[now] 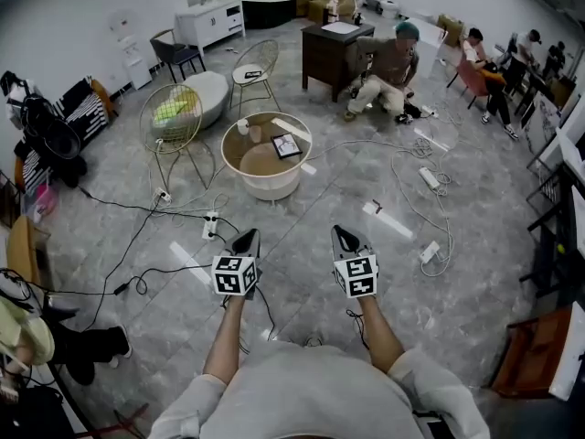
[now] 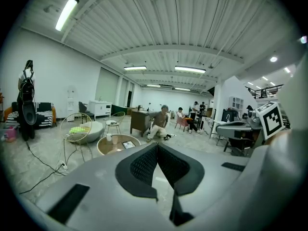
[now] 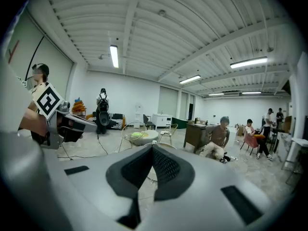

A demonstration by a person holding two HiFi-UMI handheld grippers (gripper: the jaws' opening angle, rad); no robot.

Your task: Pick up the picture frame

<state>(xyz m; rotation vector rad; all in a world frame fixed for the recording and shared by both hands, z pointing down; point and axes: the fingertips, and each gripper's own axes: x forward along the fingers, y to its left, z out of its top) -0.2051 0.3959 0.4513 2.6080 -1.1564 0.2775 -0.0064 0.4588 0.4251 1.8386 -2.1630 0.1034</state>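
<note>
Atop the left gripper point(image 1: 248, 235) sits a square-marker cube point(image 1: 235, 275).

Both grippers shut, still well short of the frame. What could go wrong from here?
Cables and a power strip cross the floor before the round table: trip hazard on approach.
The picture frame seems to lie flat on the top; its thin edge may slip from the jaws.
A cup stands nearby and could get knocked.
</note>
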